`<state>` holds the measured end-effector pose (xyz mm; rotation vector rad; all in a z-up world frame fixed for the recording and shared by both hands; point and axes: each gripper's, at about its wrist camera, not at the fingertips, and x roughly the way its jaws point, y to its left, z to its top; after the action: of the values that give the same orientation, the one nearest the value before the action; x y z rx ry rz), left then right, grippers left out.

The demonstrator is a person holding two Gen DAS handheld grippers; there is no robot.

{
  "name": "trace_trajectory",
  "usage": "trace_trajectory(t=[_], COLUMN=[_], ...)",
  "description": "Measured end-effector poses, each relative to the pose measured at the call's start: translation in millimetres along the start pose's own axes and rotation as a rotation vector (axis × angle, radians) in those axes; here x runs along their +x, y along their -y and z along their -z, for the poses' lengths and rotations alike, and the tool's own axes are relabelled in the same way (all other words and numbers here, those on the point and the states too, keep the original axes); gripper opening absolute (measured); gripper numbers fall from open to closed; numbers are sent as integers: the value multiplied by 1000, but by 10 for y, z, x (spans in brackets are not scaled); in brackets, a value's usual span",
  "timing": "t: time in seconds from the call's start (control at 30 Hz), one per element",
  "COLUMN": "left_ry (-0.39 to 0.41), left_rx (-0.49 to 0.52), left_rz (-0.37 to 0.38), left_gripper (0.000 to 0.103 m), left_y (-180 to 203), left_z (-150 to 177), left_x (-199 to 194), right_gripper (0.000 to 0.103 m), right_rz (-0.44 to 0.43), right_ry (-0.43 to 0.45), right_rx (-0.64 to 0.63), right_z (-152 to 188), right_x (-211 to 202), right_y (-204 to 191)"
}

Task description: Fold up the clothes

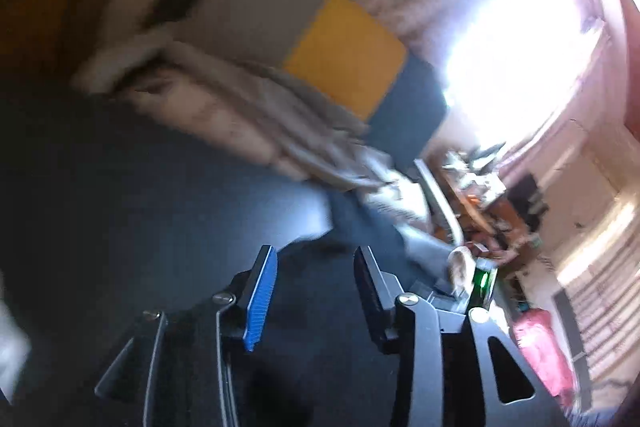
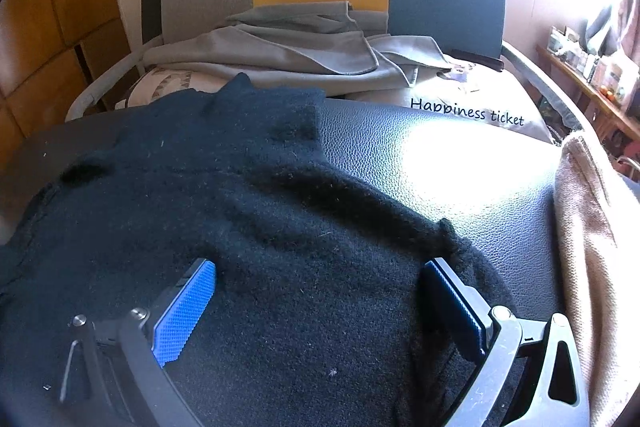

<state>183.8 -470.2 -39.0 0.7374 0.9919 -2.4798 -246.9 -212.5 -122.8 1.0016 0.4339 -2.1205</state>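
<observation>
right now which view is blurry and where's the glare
Left wrist view: motion-smeared throughout, window blown out white. Right wrist view: sharp; glare patch on the black leather surface beside the black sweater, upper right corner washed out.

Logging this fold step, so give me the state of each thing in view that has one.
black sweater: spread flat, rumpled, unfolded.
grey garment: piled loosely on the chair, unfolded.
beige cloth: lying at the right edge.
right gripper: open, fingers over the sweater.
left gripper: open, holding nothing, view blurred.
</observation>
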Motion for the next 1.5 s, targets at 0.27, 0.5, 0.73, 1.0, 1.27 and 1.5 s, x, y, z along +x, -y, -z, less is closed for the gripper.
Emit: trace_trajectory(t=[0.27,0.5,0.73,1.0,1.27,1.5], left_ry=[-49,-12,-53,-49,-68,194], left_rx=[-90,-110,2,-48,259,313], left_rz=[-236,-292,-259,-317,-510,-591], left_gripper=[45,49,54,60,12,6], left_y=[-673,-712,-409,-224,35,102], left_z=[1354,1614,1659,1684,1399,453], left_x=[-1144,-1050,-826,-424,-87,-827], right_gripper=[103,103,103,103,103,103], right_rz=[82,-186,-262,-235,-261,-290], right_ry=[-54,59,-30,-22,-2,8], right_rx=[6,-89,-317,-386,-367,-347], right_z=[-36,84,545,894,964,919], right_x=[-196,-852,-792,-632,-627,-641], right_y=[-207,-1274,-2343,-2509,-2404,-2428])
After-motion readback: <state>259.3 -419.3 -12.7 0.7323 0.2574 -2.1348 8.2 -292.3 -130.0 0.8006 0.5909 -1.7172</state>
